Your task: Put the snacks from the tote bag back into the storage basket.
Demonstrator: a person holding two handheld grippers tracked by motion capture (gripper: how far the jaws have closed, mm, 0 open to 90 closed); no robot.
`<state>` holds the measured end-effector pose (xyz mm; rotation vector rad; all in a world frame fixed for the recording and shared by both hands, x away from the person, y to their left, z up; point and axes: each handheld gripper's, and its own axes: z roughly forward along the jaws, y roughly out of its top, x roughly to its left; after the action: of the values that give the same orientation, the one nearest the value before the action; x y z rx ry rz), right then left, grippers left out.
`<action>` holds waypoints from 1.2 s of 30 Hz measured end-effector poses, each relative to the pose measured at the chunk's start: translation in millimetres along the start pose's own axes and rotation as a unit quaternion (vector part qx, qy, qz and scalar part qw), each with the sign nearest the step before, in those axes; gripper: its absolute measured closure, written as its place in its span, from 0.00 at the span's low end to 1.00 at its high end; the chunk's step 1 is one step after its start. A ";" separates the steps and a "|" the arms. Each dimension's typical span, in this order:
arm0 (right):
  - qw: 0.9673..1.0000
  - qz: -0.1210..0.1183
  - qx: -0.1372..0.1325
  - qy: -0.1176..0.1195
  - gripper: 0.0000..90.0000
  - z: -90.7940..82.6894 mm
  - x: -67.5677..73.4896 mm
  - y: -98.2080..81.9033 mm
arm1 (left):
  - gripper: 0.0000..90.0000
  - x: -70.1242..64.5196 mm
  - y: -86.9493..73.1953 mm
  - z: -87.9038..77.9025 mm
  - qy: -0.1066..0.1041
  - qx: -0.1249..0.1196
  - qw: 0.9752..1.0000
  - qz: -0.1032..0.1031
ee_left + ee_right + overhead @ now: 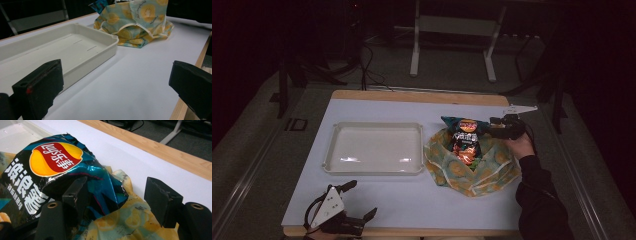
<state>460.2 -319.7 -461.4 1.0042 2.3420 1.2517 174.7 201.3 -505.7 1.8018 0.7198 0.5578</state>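
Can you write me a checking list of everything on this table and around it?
Surface: white table with a wooden edge.
Job's things: chip bag sticking out of a yellow-patterned cloth bag; white tray empty, beside it.
Clutter: nothing seen.
Grippers: right tool open, one corner of the chip bag between its jaws, pads not pressing; left tool open near the front edge, holding nothing.
Cables: black cables on the floor behind.
Surroundings: dark room, white stand legs.

We list one white-topped table [412,200] with a wooden edge; directly on it we count a shallow white tray [374,148] and, just beside it, a lemon-print cloth bag [492,170].
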 end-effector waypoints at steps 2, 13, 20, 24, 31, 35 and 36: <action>1.000 -0.001 0.005 0.005 0.41 2.0 0.0 -0.3 | 0.00 0.1 -0.1 0.2 0.000 0.002 1.000 0.001; 0.999 -0.008 0.025 0.042 0.70 11.2 3.8 -2.7 | 0.00 0.0 -0.7 1.0 -0.002 0.005 1.000 0.000; 0.999 0.001 0.039 0.037 1.00 8.2 3.5 -2.9 | 0.00 -0.3 -0.5 1.5 -0.004 0.006 1.000 0.001; 0.999 0.004 0.034 0.030 1.00 5.2 6.0 -3.8 | 0.00 -0.4 -0.2 1.8 -0.003 0.006 1.000 0.002; 1.000 0.001 0.019 0.025 1.00 -6.9 14.5 1.5 | 0.00 -0.8 0.0 1.5 -0.001 0.006 1.000 0.004; 1.000 -0.007 0.006 0.030 1.00 -13.9 21.1 8.9 | 0.00 -0.7 0.2 1.6 -0.001 0.006 1.000 0.004; 0.999 -0.009 0.002 0.031 1.00 -15.4 23.4 10.7 | 0.00 -0.9 0.2 1.9 -0.001 0.006 1.000 0.004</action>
<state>439.8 -308.6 -442.4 0.9558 2.3964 1.2896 175.4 199.4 -506.1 1.8164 0.7160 0.5582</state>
